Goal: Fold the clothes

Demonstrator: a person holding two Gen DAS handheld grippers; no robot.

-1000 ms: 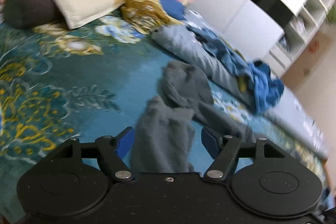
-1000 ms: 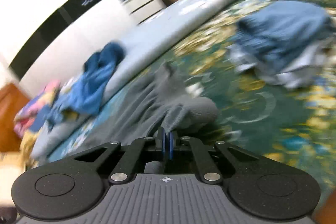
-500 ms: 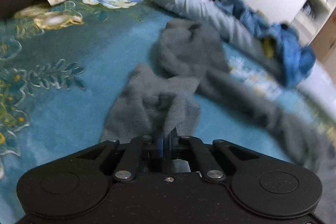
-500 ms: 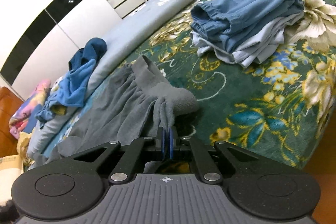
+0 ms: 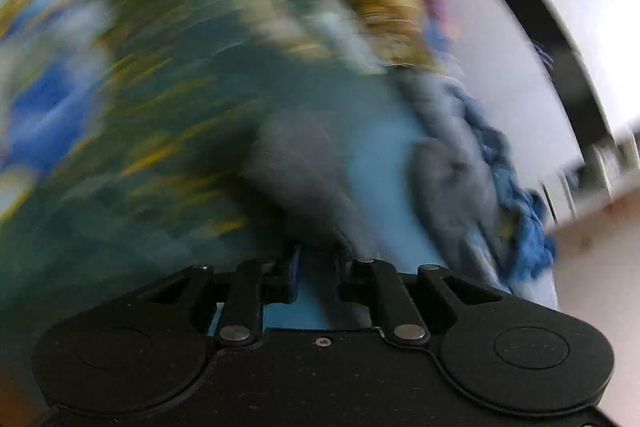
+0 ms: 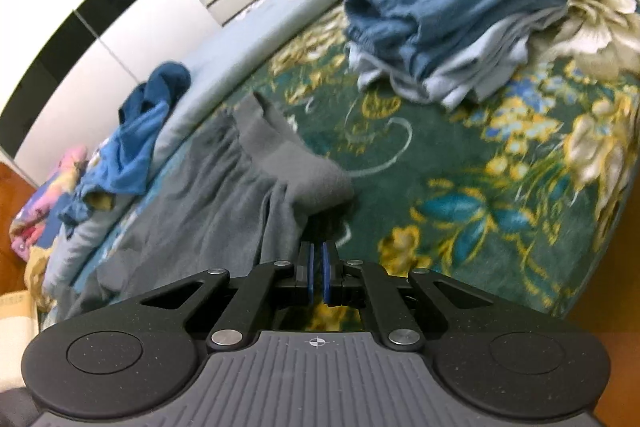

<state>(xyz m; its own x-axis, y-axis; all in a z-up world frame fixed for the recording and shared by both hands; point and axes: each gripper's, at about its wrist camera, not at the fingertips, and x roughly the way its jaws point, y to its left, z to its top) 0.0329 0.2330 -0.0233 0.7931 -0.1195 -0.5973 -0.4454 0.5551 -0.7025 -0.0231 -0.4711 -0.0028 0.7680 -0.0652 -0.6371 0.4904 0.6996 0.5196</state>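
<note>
Grey fleece trousers (image 6: pixel 224 195) spread on the green floral bedspread (image 6: pixel 500 187).
Right gripper (image 6: pixel 316 277) jaws nearly shut, gripping nothing, beside the trousers' waistband; left gripper (image 5: pixel 316 271) jaws slightly apart around grey cloth, blurred.

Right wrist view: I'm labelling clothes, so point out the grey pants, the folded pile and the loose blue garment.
Grey pants (image 6: pixel 224 203), right wrist view, leg fabric.
Folded pile (image 6: pixel 452 23), right wrist view, top blue layer.
Blue garment (image 6: pixel 140 139), right wrist view, middle.
</note>
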